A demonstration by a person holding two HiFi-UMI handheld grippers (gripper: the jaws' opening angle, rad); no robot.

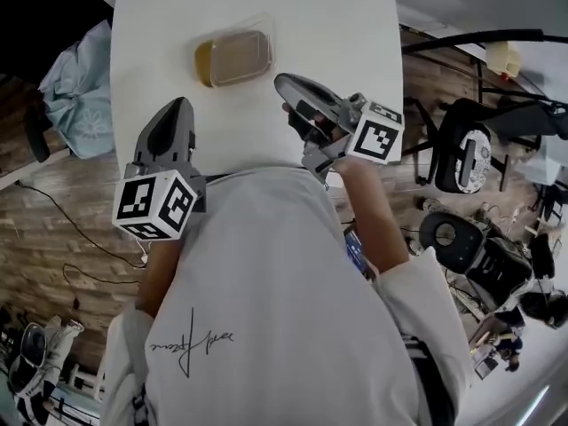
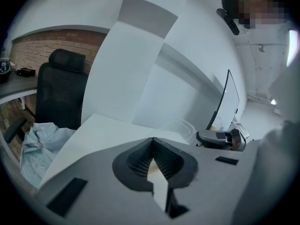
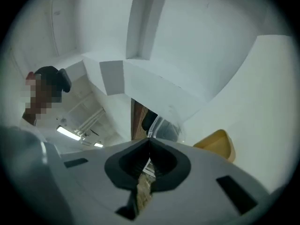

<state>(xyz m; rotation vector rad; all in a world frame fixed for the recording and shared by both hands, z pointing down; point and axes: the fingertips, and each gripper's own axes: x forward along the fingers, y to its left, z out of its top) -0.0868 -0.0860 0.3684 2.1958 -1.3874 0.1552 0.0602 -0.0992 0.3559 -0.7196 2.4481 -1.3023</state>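
Left hand-held gripper (image 1: pixel 180 103) (image 2: pixel 153 138): jaws pressed together, nothing between them, poised over the near edge of the table (image 1: pixel 342 25).
Right hand-held gripper (image 1: pixel 282 80) (image 3: pixel 149 139): jaws shut too and empty, rolled onto its side, just right of the box.
Container (image 1: pixel 238 57) (image 2: pixel 180 128): clear plastic, brown contents, on the table beyond both tips, touching neither.
Yellow piece (image 1: pixel 203 62) (image 3: pixel 215 143): right against the container's left end.
Cloth (image 1: pixel 80 96): pale blue, crumpled off the table's left side.
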